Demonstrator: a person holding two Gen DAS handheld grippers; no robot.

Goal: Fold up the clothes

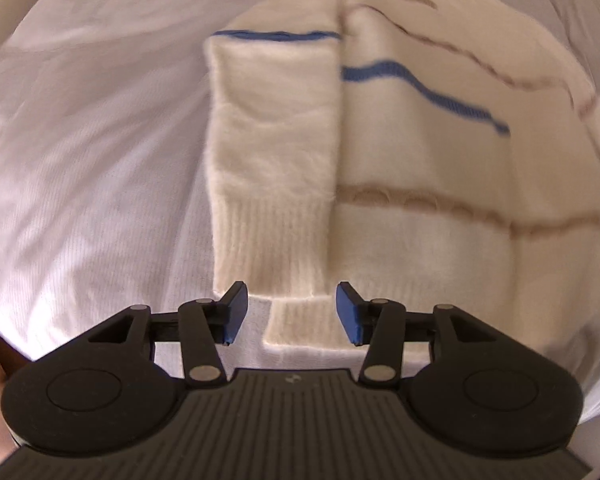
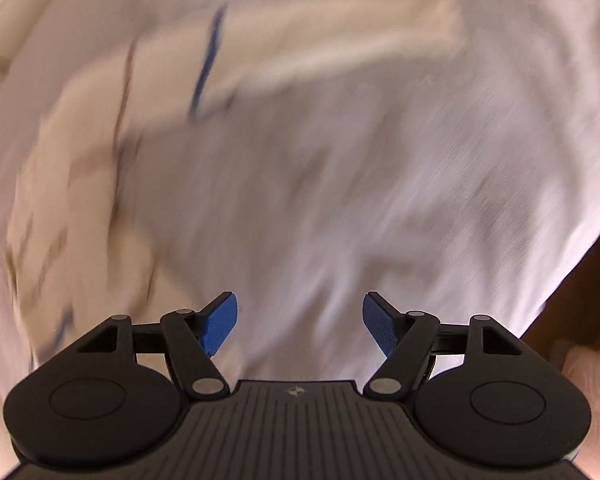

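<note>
Blue-padded fingers of the left gripper (image 1: 291, 314) are hanging spread and empty just above the ribbed hem of a fuzzy cream sweater (image 1: 412, 152), its sleeve (image 1: 272, 152) folded lengthwise. Beyond, blue and tan stripes are crossing the knit, lying on a white ribbed sheet (image 1: 92, 168). Off the sweater's side, the right gripper (image 2: 300, 322) is gaping empty.

Sweater (image 1: 420, 152) on sheet (image 1: 92, 152) — sleeve (image 1: 272, 168) folded over its left
</note>
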